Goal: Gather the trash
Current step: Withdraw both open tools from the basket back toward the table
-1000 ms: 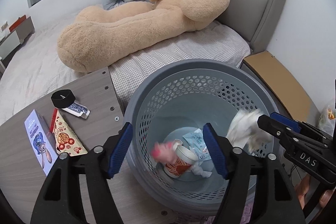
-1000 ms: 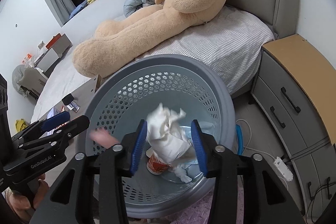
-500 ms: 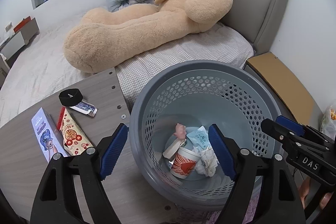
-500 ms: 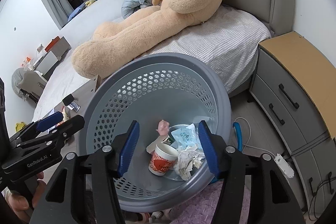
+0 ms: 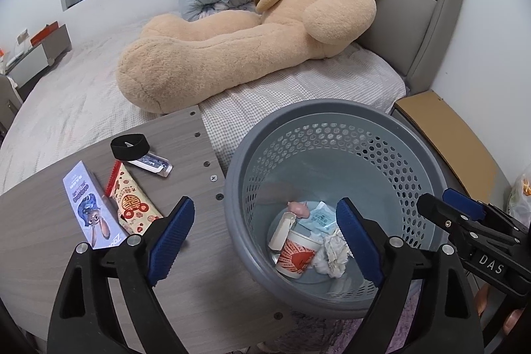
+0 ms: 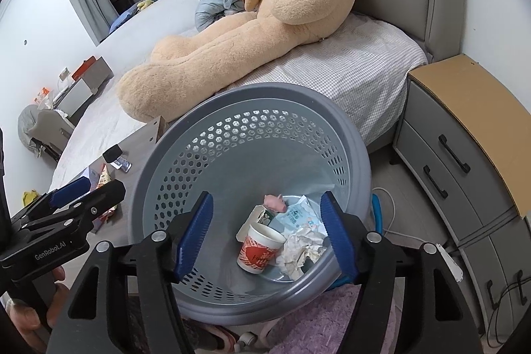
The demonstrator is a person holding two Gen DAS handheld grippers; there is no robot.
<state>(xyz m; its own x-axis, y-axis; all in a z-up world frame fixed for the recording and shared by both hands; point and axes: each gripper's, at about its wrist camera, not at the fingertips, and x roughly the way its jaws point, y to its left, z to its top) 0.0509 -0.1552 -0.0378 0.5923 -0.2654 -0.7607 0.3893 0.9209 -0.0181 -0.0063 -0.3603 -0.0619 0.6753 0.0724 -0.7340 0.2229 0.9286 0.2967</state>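
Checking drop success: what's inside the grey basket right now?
Inside the grey basket: a red-and-white paper cup, crumpled white tissue, a light blue packet, a small pink piece and a white carton. Whatever lies beneath these is covered.

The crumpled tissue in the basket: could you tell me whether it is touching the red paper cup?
Touching. In the right wrist view the crumpled tissue presses against the side of the red paper cup with no gap between them on the basket floor.

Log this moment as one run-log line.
left gripper open | right gripper open | crumpled paper in trash basket | snack packet on table
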